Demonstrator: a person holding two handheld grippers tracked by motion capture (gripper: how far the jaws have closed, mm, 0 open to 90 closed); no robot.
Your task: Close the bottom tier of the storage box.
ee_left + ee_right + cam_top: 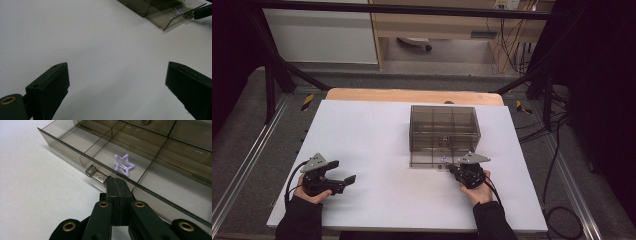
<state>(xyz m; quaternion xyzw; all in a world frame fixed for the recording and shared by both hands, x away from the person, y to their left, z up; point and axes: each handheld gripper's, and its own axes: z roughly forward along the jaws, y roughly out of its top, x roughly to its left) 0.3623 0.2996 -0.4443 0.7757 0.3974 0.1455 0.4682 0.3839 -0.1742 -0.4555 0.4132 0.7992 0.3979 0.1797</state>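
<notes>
Item: smoked clear organiser box [443,127], standing mid-bench on the white bench [362,150], its bottom drawer [160,185] drawn out toward the person.

Contents: one lilac star-shaped clip [124,164], lying flat in the drawer's front middle compartment, just behind the front wall and the drawer handle [96,173].

Right tongs [117,185]: closed, jaws pressed together with their tips against the near end of the handle tab; whether they are truly pinching the tab or only touching it I cannot quite tell from here. Left tongs [117,85]: standing wide open over bare bench, well apart from the box (holding nothing).

Orientation: the drawer's travel is running from the box toward the person, and its front wall, the long axis, is lying across the bench. The handle is pointing out at the person. The star has no clear long axis; one arm is pointing toward the back of the drawer.

Risks: the grip is sitting at one end of a small slick tab, so the tongs are likely to slip off it. A pull or push off the drawer's line is likely to skew and jam it. Nothing is steadying the light box, so it may slide. A jolt may send the star skating.
</notes>
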